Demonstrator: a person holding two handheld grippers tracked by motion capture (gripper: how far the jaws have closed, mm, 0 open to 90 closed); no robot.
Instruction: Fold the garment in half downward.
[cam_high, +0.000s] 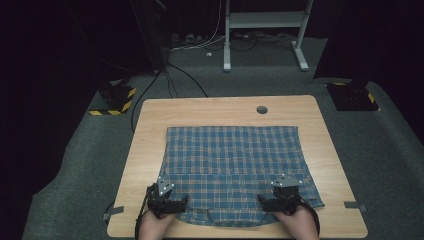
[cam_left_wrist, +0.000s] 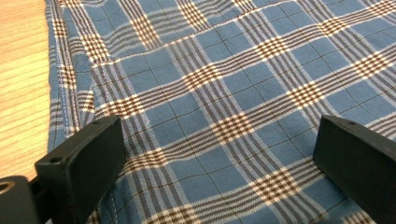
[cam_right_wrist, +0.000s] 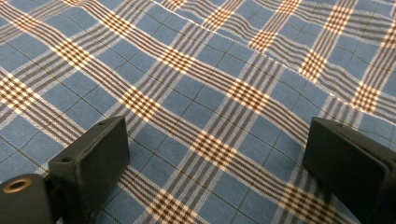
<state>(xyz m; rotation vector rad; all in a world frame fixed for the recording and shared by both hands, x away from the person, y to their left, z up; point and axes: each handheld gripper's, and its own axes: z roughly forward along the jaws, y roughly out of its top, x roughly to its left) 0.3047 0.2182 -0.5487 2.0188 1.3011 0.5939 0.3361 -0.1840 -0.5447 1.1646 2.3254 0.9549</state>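
Observation:
A blue plaid shirt (cam_high: 232, 162) lies spread flat on the wooden table (cam_high: 150, 120), partly folded, with a fold line running across its middle. My left gripper (cam_high: 167, 196) rests over the shirt's near left corner, jaws wide open with plaid cloth (cam_left_wrist: 219, 116) between and under them. My right gripper (cam_high: 282, 195) sits over the near right part of the shirt, also open above the cloth (cam_right_wrist: 210, 116). In the left gripper view the shirt's left edge and bare wood (cam_left_wrist: 21, 84) show beside the left jaw. A hand holds each gripper at the table's front edge.
The table has a round cable hole (cam_high: 262, 109) at the back. Grey tape tabs (cam_high: 356, 205) mark the near corners. Beyond the table stand a white desk frame (cam_high: 264, 35), floor cables (cam_high: 170, 85) and two black bases with yellow stripes (cam_high: 114, 99).

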